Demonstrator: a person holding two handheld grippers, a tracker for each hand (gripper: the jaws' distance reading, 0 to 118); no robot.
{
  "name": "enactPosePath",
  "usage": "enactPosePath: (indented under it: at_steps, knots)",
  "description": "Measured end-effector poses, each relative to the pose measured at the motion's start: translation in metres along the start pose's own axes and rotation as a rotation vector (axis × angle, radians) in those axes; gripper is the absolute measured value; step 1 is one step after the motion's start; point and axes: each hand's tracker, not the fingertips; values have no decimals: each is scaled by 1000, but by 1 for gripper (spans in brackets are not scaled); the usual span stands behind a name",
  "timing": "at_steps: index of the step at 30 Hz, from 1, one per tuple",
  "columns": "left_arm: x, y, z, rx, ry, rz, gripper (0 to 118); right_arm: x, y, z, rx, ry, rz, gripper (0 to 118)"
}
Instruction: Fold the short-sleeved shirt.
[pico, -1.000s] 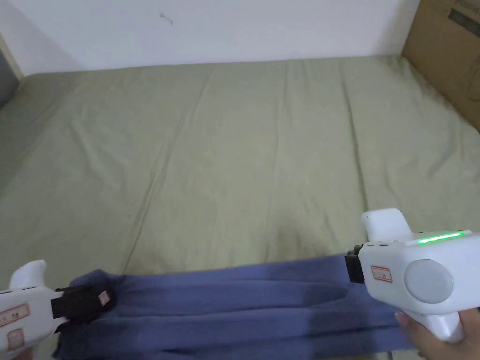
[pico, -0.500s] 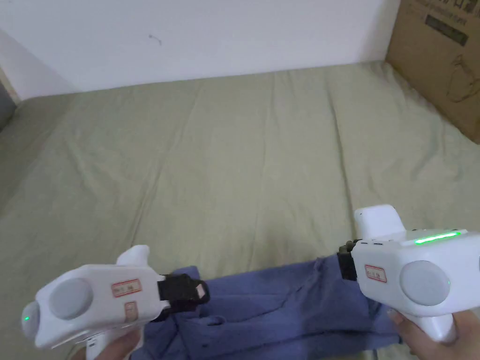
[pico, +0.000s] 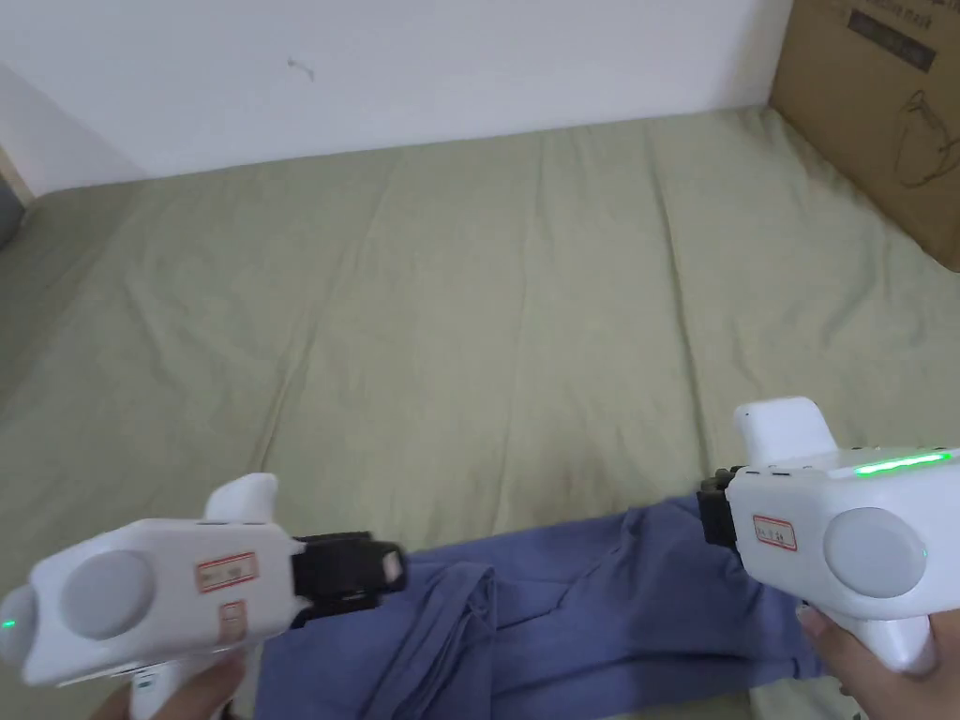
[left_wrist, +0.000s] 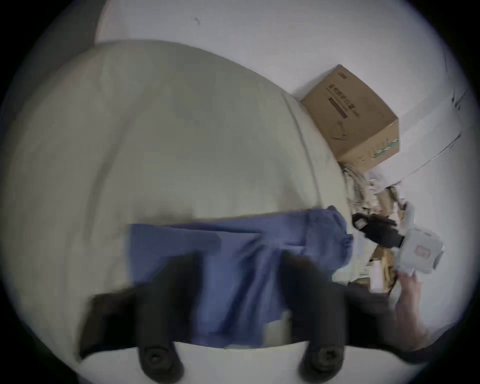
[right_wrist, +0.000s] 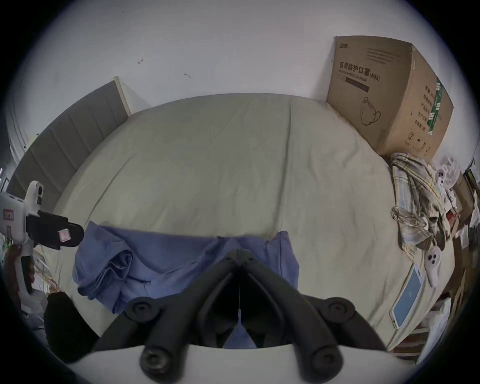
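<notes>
Partly folded: shirt lies as a long blue band at the bed's near edge, left end bunched; cross-folds remain, I judge. Right gripper, jaws pinched together on the band's far edge. Left gripper hovers above the bunched end, jaws spread, holding nothing.

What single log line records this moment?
left gripper: open, not gripping | right gripper: shut on shirt | shirt: bunched on bed sheet
</notes>
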Motion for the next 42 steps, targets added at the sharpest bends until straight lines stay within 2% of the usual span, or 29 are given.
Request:
enactPosePath:
  at_steps: [1, 2, 6, 12, 17, 20, 24, 28, 29, 30, 31, 32, 33, 34, 36, 38, 42]
  knots:
    - [-9, -2, 5, 4, 26, 20, 9, -1, 1, 0, 4, 0, -1, 1]
    - [-18, -6, 8, 4, 46, 48, 1, -2, 2, 0, 10, -1, 3, 1]
    - [-35, -16, -3, -41, -96, 197, 1, -4, 5, 0, 14, 13, 10, 1]
    - [-3, -34, -56, -201, -189, 117, 1, 0, 2, -2, 1, 12, 0, 1]
    - [28, -44, -95, -250, -248, 141, 1, 2, 0, -3, -12, 1, 0, 1]
    - [31, -46, -109, -260, -293, 200, 1, 2, 0, -1, -10, 6, -7, 1]
    - [24, -46, -93, -255, -378, 247, 2, 0, 1, 4, 12, 13, -6, 1]
    - [-17, -37, -37, -70, -416, 221, 2, -1, 5, 4, 18, 23, -9, 1]
    - [-35, -33, -21, -22, -395, 214, 8, -2, 5, 4, 21, 22, -8, 1]
    - [-52, -30, -9, 6, -373, 222, 26, -2, 6, 4, 22, 22, -7, 1]
    - [-69, -29, 5, 29, -347, 245, 60, -3, 6, 4, 22, 22, -4, 1]
    - [-87, -27, 12, 38, -342, 271, 112, -4, 6, 3, 21, 22, -2, 1]
    - [-102, -27, 15, 28, -346, 285, 118, -5, 6, 3, 19, 23, 0, 1]
    - [-125, -22, 24, 99, -377, 299, 117, -5, 5, 3, 16, 25, 2, 1]
    - [-136, -29, 20, 58, -390, 376, 118, -7, 4, 2, 11, 20, 9, 1]
    - [-148, -37, 6, 19, -449, 376, 118, -7, 3, 0, 4, 15, 15, 1]
    - [-148, -52, -47, -108, -637, 510, 118, -8, 1, -1, -13, 9, 16, 1]
